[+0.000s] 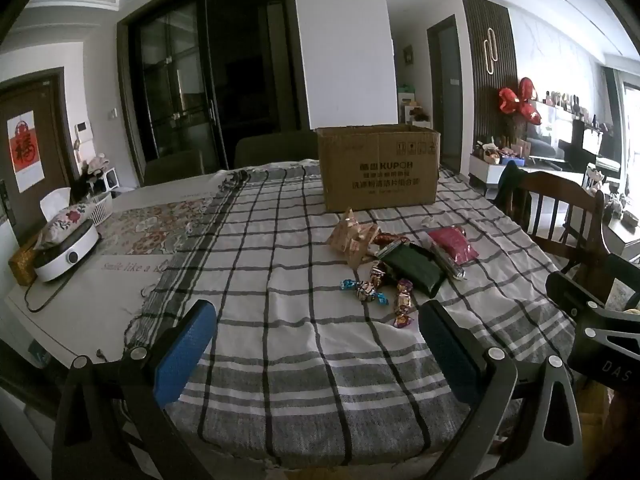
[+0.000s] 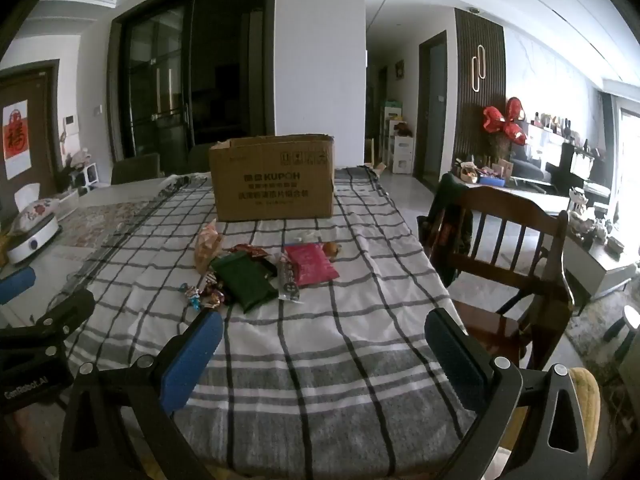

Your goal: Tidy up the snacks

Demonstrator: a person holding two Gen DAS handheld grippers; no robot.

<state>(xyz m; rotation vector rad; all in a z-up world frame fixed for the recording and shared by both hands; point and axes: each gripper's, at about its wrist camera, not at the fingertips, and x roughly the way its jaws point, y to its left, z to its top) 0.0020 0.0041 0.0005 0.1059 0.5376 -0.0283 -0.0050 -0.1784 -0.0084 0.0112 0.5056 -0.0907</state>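
Note:
A pile of snacks lies mid-table on a checked cloth (image 1: 300, 360): a dark green packet (image 1: 414, 270) (image 2: 244, 280), a pink-red packet (image 1: 452, 244) (image 2: 312, 264), a tan crinkly bag (image 1: 352, 240) (image 2: 206, 246), a clear-wrapped bar (image 2: 289, 280) and several wrapped candies (image 1: 376, 290) (image 2: 204, 294). Behind them stands an open cardboard box (image 1: 378, 170) (image 2: 274, 178). My left gripper (image 1: 316, 328) hovers open over the near cloth, short of the candies. My right gripper (image 2: 324, 340) is open too, nothing between its blue pads.
A wooden chair (image 2: 512, 256) (image 1: 560, 216) stands at the table's right side. On the left end sit a white round appliance (image 1: 66, 254) (image 2: 30, 242) and a tissue box (image 1: 56, 204). Dark chair backs (image 1: 272, 150) rise behind the far edge.

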